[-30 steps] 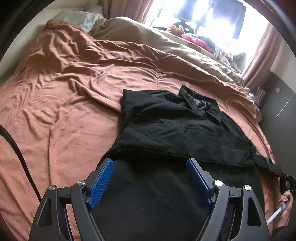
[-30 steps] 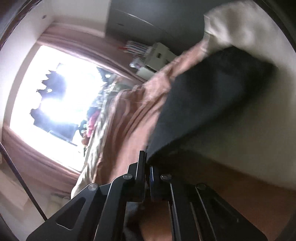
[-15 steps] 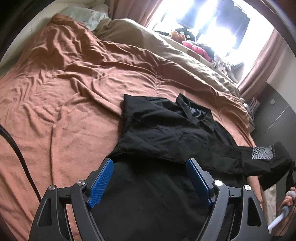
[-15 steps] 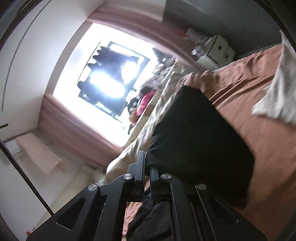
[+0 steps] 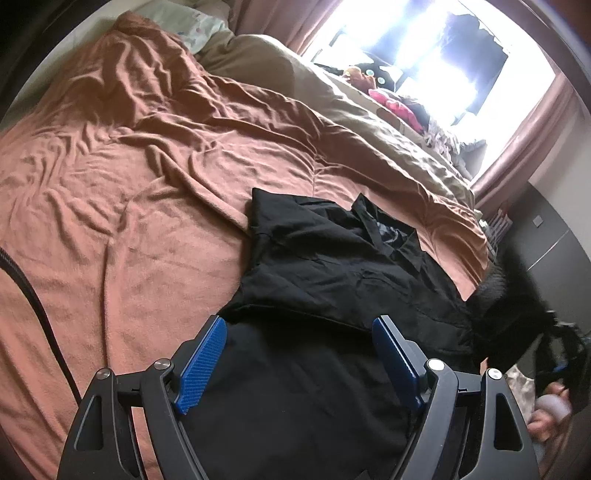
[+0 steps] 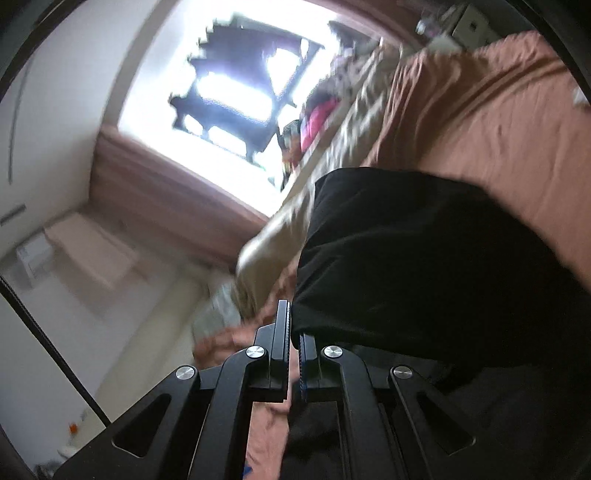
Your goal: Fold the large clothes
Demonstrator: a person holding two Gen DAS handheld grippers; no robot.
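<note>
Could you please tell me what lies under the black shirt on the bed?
The black shirt lies spread on a wrinkled rust-brown blanket, which shows around its far and left edges. Whatever sits beneath the shirt's middle, or under the blanket itself, is covered and cannot be seen.

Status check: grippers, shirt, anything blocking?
Left gripper open, hovering over black shirt on bed. Right gripper shut on shirt sleeve, lifted. Nothing blocking.

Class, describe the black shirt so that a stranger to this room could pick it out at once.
Start at the wide bed under its rust-brown blanket. Near its foot lies the black shirt, collar toward the window. It is the only black garment there; the beige duvet and pale pillow lie farther off.
</note>
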